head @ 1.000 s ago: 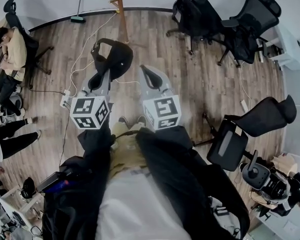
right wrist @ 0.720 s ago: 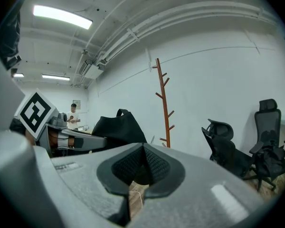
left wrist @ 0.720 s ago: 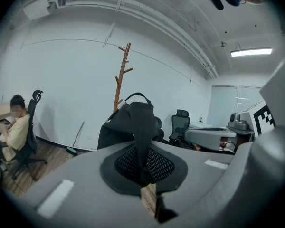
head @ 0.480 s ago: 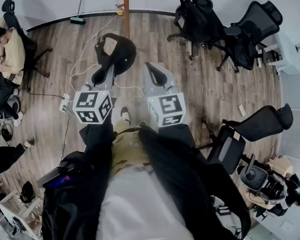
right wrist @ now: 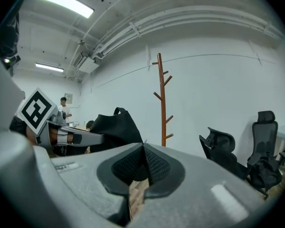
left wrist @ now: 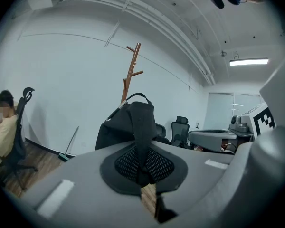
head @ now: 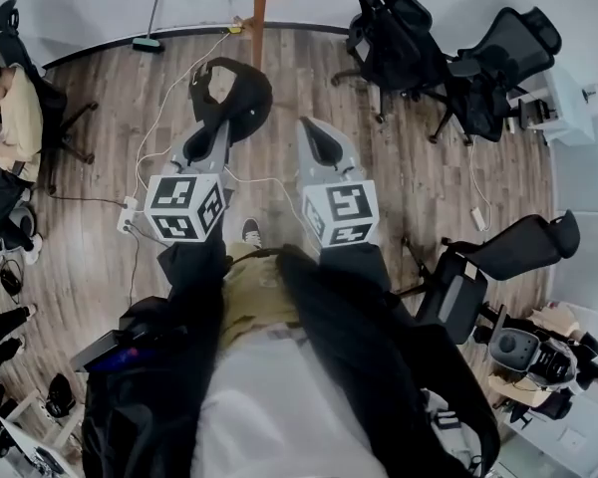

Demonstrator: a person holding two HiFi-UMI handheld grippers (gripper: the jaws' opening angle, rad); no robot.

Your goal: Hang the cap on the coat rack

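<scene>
A black cap (head: 231,96) hangs from my left gripper (head: 206,135), which is shut on its strap (left wrist: 141,127). In the left gripper view the cap's crown (left wrist: 118,127) rises just beyond the closed pads (left wrist: 128,164). The wooden coat rack (head: 260,4) stands by the far wall, straight ahead of the cap and apart from it. Its bare pegs show behind the cap (left wrist: 132,71) and in the right gripper view (right wrist: 162,99). My right gripper (head: 317,135) is held level beside the left one, shut with nothing between its pads; there the cap (right wrist: 116,125) shows to its left.
Black office chairs (head: 404,28) (head: 503,48) crowd the far right, and another chair (head: 503,252) stands near right. A seated person (head: 15,118) is at the left. A broom (head: 151,36) leans on the wall. Cables and a power strip (head: 130,212) lie on the wooden floor.
Both grippers and the cap have moved forward toward the coat rack, which now stands nearer and more centred. The jaws have not changed.
</scene>
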